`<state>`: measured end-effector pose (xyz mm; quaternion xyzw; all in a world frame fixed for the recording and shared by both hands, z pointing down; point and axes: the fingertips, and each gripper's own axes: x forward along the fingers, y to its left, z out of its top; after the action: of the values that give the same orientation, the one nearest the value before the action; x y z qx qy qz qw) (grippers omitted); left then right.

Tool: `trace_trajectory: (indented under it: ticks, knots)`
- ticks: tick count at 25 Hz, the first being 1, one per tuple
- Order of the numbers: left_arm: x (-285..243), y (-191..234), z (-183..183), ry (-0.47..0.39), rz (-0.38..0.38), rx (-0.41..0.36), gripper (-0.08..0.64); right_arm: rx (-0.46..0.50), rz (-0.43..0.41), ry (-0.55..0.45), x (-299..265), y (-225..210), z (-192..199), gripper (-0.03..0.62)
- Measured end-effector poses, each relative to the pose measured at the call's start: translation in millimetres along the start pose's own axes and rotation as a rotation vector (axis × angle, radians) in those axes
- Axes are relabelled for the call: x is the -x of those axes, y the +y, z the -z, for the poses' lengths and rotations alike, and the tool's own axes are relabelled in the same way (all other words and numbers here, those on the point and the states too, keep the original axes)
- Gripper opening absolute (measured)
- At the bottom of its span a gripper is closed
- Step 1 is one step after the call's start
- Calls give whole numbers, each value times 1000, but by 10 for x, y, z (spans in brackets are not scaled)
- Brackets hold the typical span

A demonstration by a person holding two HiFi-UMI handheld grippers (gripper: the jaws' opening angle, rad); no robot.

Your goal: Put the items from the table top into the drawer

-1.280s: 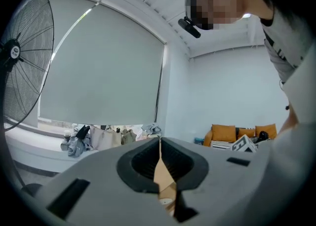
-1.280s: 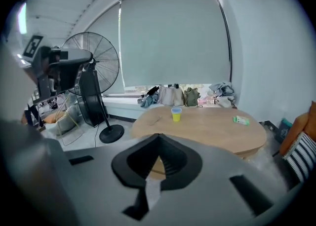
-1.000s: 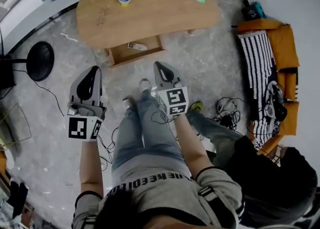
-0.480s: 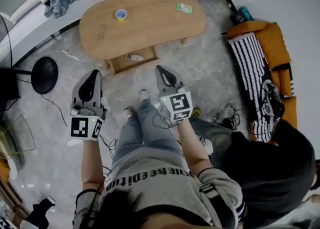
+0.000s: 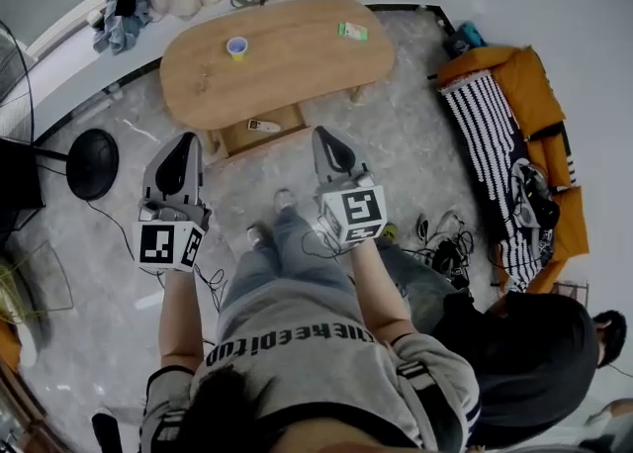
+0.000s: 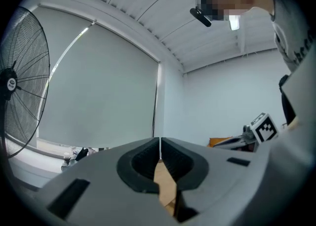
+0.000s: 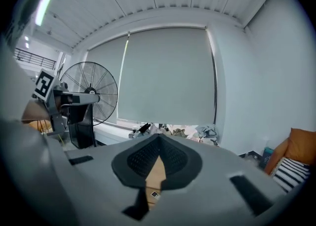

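You are standing well back from the table (image 5: 297, 70), holding both grippers out toward it. Your left gripper (image 5: 186, 140) is showing its jaws pressed together with nothing between them. Your right gripper (image 5: 321, 133) is doing the same, closed tip to tip and carrying nothing.

On the table top, a small blue-and-yellow cup (image 5: 237, 46) is sitting toward the left. A green packet (image 5: 353, 32) is lying near the far right edge, well apart from the cup. Under the near edge, the drawer (image 5: 229, 136) is standing open, with a pale, remote-like thing (image 5: 262, 126) lying inside it.

As I am judging it, the cup and the packet are the two things needing to go into that drawer.

- **Approach:** You should be spreading the jaws wide before you get close, not at the last instant.
- **Cup:** It is looking light and easy to tip. Bring the left gripper in level across its wall and close gently, so you are not crushing it.
- **Packet:** It is lying flat, so come in low from its edge with the right gripper and pinch a corner.
- **Placing:** Aim for a bare part of the drawer beside the remote-like thing rather than on top of it. Be minding the drawer front as you step in.
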<state>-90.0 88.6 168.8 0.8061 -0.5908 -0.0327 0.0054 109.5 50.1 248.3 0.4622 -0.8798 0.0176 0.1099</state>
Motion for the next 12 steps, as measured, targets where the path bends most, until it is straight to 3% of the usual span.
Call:
trace_trajectory:
  ticks: [12]
  knots:
    - [82,-90,-337,-60,6,21,12,66,77,-118,304,-71,-560,3]
